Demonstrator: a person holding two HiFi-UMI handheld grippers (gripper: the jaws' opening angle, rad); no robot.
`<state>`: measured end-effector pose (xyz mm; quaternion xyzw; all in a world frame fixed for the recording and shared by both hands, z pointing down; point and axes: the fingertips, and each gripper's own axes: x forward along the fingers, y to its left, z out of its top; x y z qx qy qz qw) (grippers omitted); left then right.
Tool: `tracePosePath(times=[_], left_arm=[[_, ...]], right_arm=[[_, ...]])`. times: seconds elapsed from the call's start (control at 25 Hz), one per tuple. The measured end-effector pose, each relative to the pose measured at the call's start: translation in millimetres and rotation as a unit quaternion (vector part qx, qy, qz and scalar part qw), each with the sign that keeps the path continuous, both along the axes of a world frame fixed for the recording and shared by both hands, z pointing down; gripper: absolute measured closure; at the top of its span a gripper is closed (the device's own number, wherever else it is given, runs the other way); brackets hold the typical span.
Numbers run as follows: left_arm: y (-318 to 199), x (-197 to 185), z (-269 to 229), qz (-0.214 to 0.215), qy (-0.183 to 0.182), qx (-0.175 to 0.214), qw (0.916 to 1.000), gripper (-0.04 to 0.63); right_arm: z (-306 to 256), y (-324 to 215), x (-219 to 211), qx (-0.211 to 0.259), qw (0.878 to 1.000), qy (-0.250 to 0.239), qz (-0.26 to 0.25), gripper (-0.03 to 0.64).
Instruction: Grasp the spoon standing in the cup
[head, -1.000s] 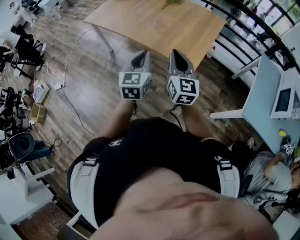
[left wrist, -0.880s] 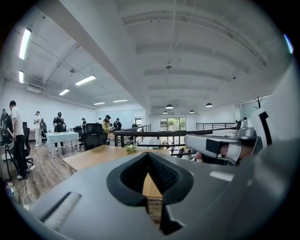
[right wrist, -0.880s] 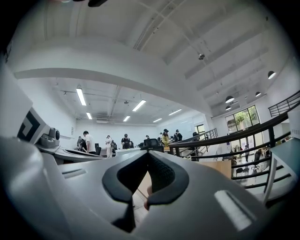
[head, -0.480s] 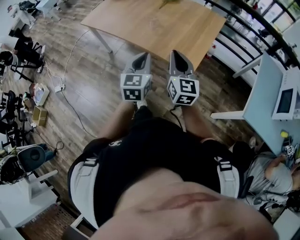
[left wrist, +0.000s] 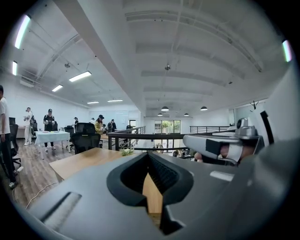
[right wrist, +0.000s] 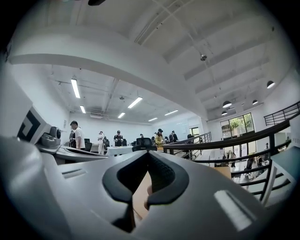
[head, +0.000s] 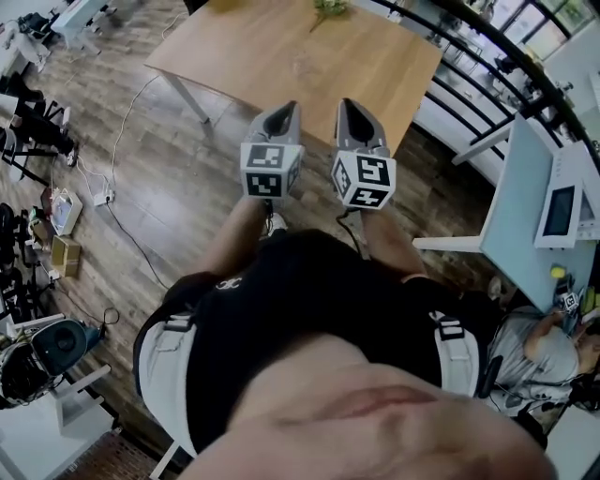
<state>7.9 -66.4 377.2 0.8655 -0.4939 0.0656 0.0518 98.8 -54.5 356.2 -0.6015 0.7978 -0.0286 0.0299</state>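
A faint, clear shape that may be the cup (head: pixel 302 67) stands upright on the wooden table (head: pixel 375 75), toward its far half and near the green sprig (head: pixel 328 7) at the far edge. The spoon is too small to make out.

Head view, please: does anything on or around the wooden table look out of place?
Nothing looks spilled, damaged or askew. On the wooden table I can make out only a green sprig at its far edge.

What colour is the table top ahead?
The table top is light tan wood; clearest in head view.
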Motion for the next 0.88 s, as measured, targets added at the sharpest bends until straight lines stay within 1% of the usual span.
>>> tracePosePath(times=[0.24,0.4,0.52,0.64,0.72,0.88], left_arm=[[-55,-36,-5,0.009,0.002,0.0,1.0,0.583],[-86,-68,-3,0.007,0.008,0.004,0.9999,0.583],[-105,-91,4,0.007,0.009,-0.007,0.9999,0.583],[-120,-111,6,0.009,0.012,-0.008,0.9999,0.583],[-126,-121,11,0.005,0.008,-0.006,0.9999,0.583],[-133,-125,28,0.01,0.012,-0.025,0.9996,0.583]], right_arm=[[-5,-53,-36,0.0,1.0,0.002,0.009,0.617],[-7,-78,-69,0.009,1.0,0.015,0.009,0.617],[-4,-96,-93,0.007,1.0,0.024,0.006,0.617],[-3,-112,-111,0.005,0.999,0.034,0.011,0.617],[5,-120,-117,-0.004,0.999,0.036,0.015,0.617],[22,-134,-124,-0.024,0.999,0.043,0.015,0.617]])
